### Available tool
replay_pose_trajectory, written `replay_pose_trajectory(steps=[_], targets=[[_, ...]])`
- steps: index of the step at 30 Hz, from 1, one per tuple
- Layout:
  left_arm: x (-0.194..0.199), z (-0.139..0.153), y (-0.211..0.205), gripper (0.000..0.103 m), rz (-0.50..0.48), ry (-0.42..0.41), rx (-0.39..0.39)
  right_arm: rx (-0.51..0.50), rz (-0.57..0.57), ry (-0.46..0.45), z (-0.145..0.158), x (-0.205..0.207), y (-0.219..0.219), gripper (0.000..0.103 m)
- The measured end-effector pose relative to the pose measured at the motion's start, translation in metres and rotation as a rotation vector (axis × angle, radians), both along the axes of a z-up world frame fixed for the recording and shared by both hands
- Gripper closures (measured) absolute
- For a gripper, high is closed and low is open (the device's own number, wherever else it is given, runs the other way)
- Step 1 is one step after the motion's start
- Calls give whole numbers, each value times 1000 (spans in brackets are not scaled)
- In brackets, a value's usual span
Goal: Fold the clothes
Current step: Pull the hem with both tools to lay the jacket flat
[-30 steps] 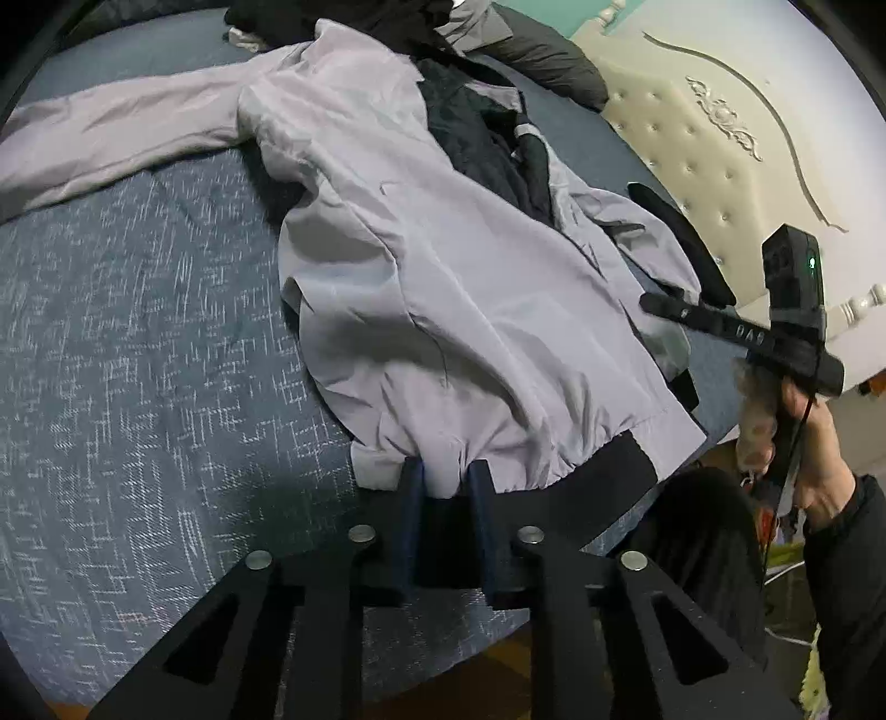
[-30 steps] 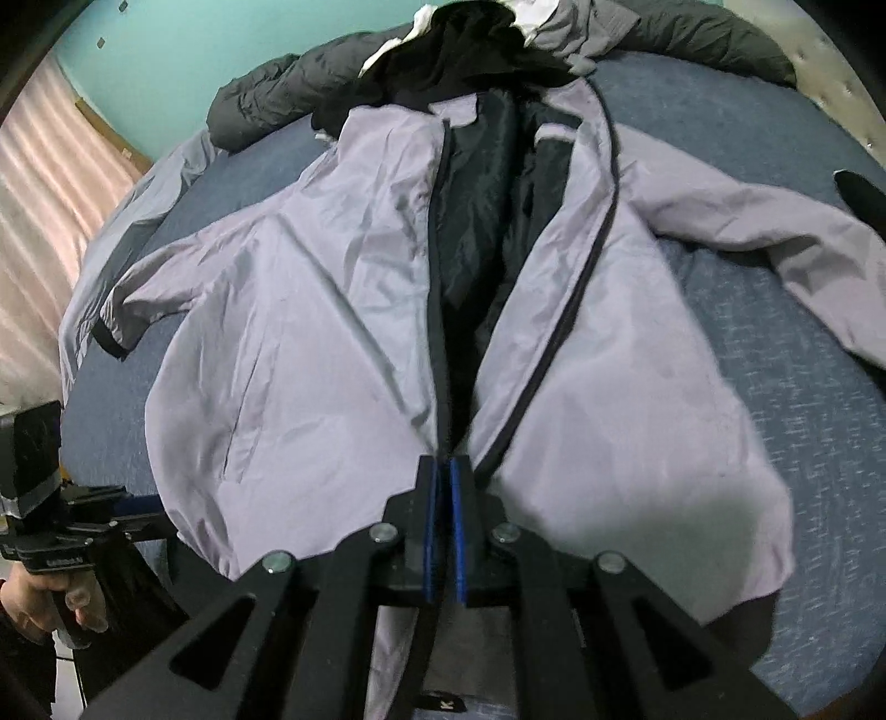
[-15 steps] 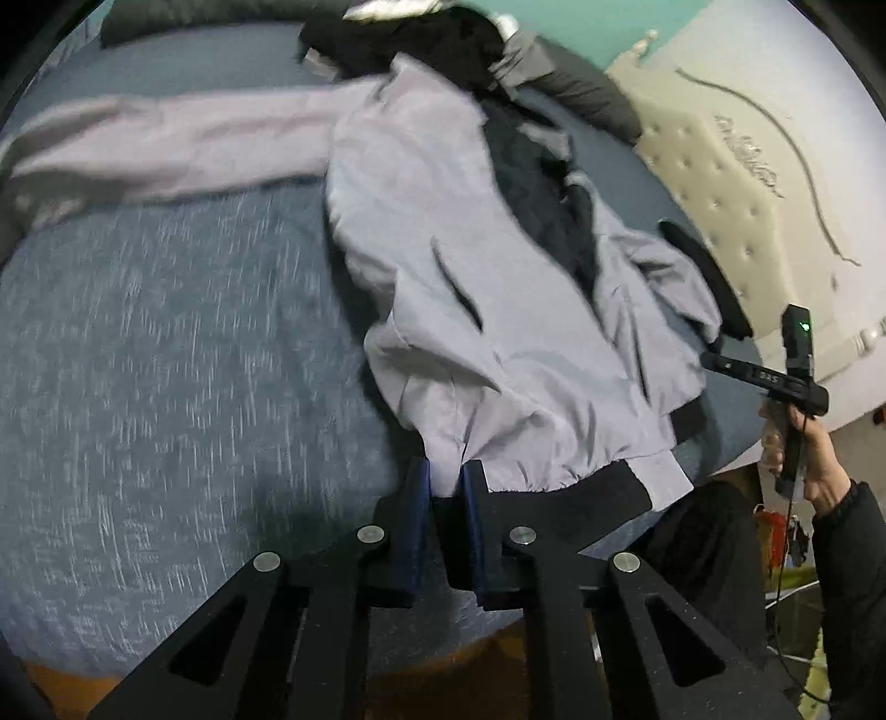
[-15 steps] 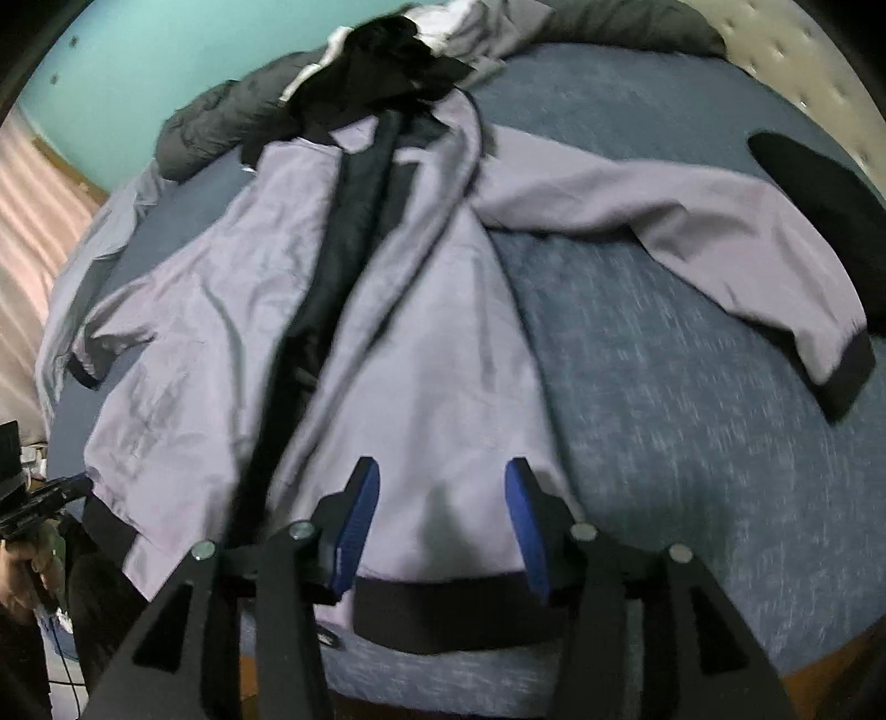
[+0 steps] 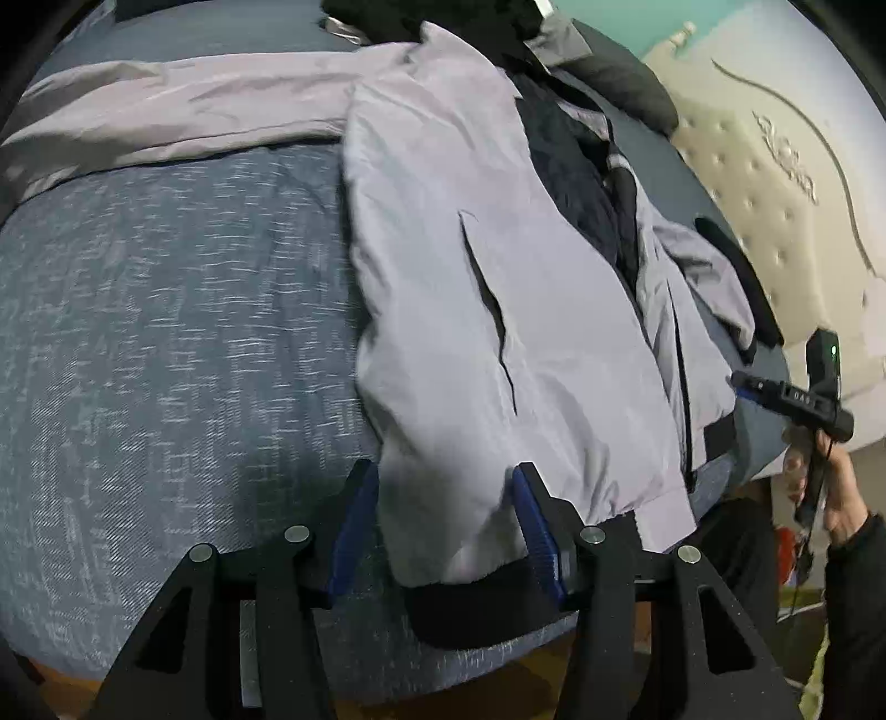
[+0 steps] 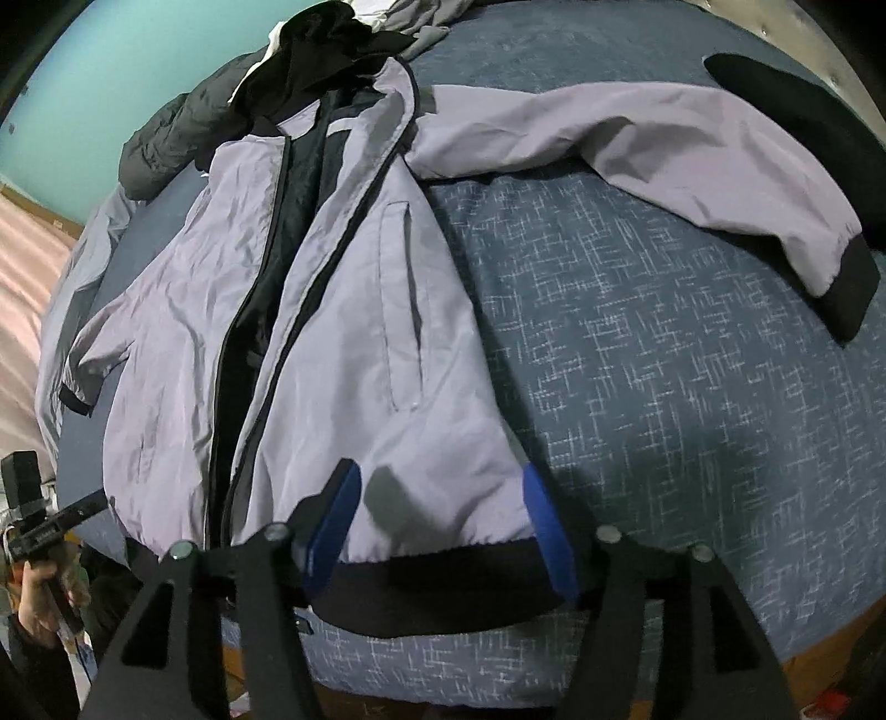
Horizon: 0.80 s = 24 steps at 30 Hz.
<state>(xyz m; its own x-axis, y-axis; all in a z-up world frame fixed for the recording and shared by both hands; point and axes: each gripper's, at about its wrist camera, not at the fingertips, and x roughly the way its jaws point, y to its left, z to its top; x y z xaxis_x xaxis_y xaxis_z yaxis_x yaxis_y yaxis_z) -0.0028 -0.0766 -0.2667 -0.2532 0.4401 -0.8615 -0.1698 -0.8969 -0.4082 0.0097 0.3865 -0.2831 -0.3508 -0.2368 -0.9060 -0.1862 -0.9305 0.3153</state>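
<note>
- The jacket [image 5: 470, 310] lies front up and unzipped on the bed [image 5: 166, 343], its black hem [image 6: 443, 587] at the near edge.
- Left hand-held gripper [image 5: 443, 515]: jaws opening, released, straddling the hem corner on its side; the pads do not press the cloth.
- Right hand-held gripper [image 6: 443, 515]: jaws opening, released, over the other hem corner.
- One sleeve [image 6: 664, 144] stretches toward the bed's far side.
- Dark clothes [image 6: 310, 50] are piled by the collar.

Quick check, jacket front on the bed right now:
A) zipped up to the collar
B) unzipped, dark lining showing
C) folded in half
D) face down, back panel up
B: the jacket lies face up on the bed with its front panels parted and the dark lining showing between them.
</note>
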Motion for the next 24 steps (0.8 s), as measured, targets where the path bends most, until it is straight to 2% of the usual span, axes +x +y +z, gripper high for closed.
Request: replay_pose_trajectory(steps=[1, 3, 5, 7, 11, 12, 14, 15, 16, 21, 24], targets=[[-1, -1, 2, 51, -9, 0, -3, 0, -1, -7, -2, 0, 0, 41], [0, -3, 5, 61, -23, -3, -2, 13, 2, -22, -7, 0, -1, 40], [1, -2, 5, 85, -33, 1, -14, 25, -2, -30, -10, 0, -2, 40], [2, 1, -2, 92, -30, 6, -8, 25, -10, -38, -14, 2, -1, 41], [6, 7, -16, 97, -20, 22, -3, 54, 17, -49, -16, 5, -7, 41], [7, 9, -18, 98, -20, 25, -1, 52, 22, -50, -16, 6, -7, 43], [10, 13, -23, 99, -19, 34, 4, 43, 34, -52, -16, 7, -9, 63], [11, 14, -24, 99, -18, 38, 9, 37, 45, -53, -16, 7, -11, 76], [12, 15, -26, 100, -17, 41, 13, 52, 59, -50, -15, 9, -13, 83], [17, 20, -34, 100, -19, 57, 16, 63, 80, -34, -9, 16, -13, 99], [18, 24, -37, 100, -22, 69, 12, -7, 57, -38, -8, 29, -2, 102]])
